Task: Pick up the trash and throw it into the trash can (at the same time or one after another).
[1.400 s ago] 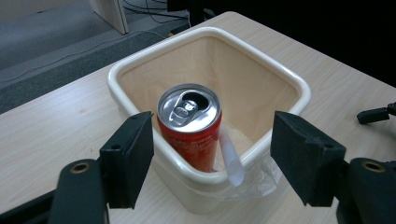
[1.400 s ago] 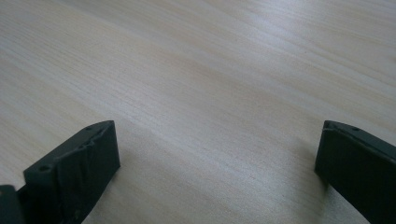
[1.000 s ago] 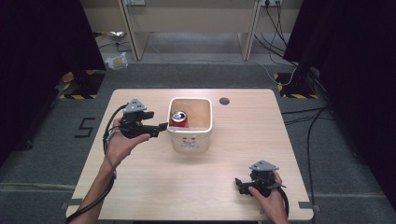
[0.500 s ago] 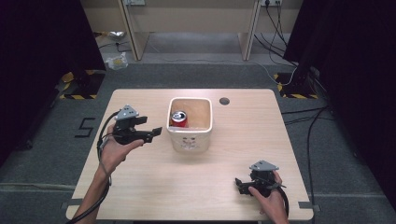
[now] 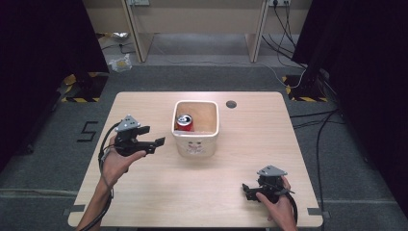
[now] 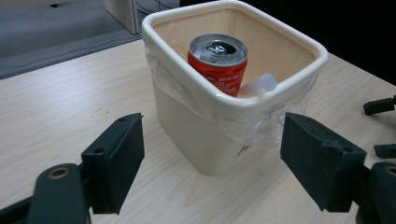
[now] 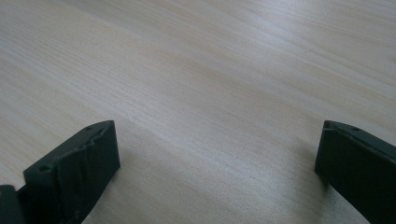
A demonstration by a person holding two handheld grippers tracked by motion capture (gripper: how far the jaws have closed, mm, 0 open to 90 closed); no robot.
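A cream bin (image 5: 196,144) with a clear plastic liner stands at the table's middle. Upright inside it is a red drinks can (image 5: 184,122). In the left gripper view the can (image 6: 217,63) leans near a small white cylinder (image 6: 259,86) inside the bin (image 6: 187,126). My left gripper (image 5: 157,145) hovers left of the bin, open and empty, its jaws pointing at the bin's wall with a gap between. My right gripper (image 5: 247,191) rests low at the table's front right. It is open, with bare wood between its jaws (image 7: 217,158).
A dark round hole (image 5: 231,104) sits in the table top behind the bin, to the right. The wooden table (image 5: 240,144) ends close to my right hand. Cables and a floor mark "5" (image 5: 87,131) lie on the grey carpet around it.
My left gripper has drawn back from the bin's rim, leftward and toward the near side, and stays open. The right gripper has not moved.
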